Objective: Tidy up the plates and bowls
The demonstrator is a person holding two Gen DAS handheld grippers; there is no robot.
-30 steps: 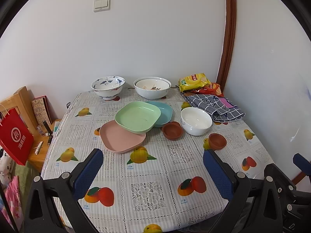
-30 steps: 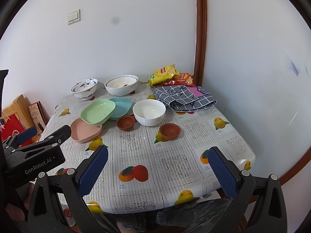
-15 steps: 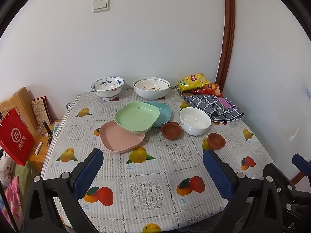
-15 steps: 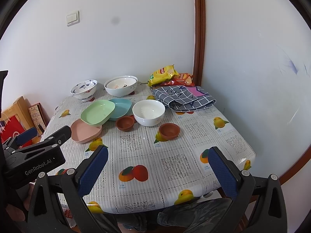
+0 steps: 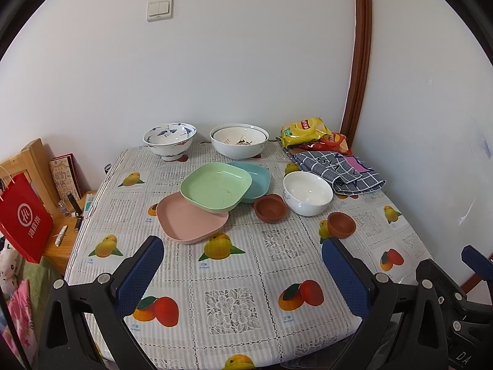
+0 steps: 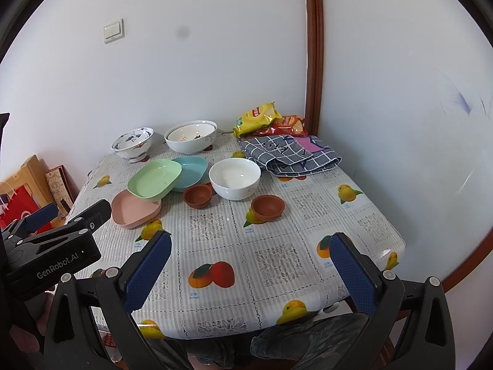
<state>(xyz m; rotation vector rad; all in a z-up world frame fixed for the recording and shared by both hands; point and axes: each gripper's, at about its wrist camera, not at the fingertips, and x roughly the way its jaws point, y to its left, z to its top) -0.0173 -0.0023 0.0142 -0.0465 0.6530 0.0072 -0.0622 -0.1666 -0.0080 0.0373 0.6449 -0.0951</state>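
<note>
Three square plates overlap mid-table: pink (image 5: pixel 188 219) (image 6: pixel 134 209) lowest, green (image 5: pixel 215 186) (image 6: pixel 154 178) leaning on it, teal (image 5: pixel 255 178) (image 6: pixel 192 171) behind. A white bowl (image 5: pixel 308 192) (image 6: pixel 234 178) and two small brown bowls (image 5: pixel 270 208) (image 5: pixel 341 224) (image 6: pixel 198 195) (image 6: pixel 267 207) stand to their right. A blue-patterned bowl (image 5: pixel 169 140) (image 6: pixel 133 143) and a large white bowl (image 5: pixel 239 140) (image 6: pixel 191 135) sit by the back wall. My left gripper (image 5: pixel 243 260) and right gripper (image 6: pixel 251 251) hover open and empty above the table's near edge.
Snack bags (image 5: pixel 305 129) (image 6: pixel 257 117) and a folded checked cloth (image 5: pixel 336 169) (image 6: pixel 292 154) lie at the back right. The fruit-print tablecloth (image 5: pixel 234 305) covers the table. A red bag (image 5: pixel 24 220) and a wooden side table (image 5: pixel 61 246) stand left. Walls close the back and right.
Both views have crept very slightly; the dishes sit a touch lower and left in the frames. Nothing on the table has moved, and both grippers stay open.
</note>
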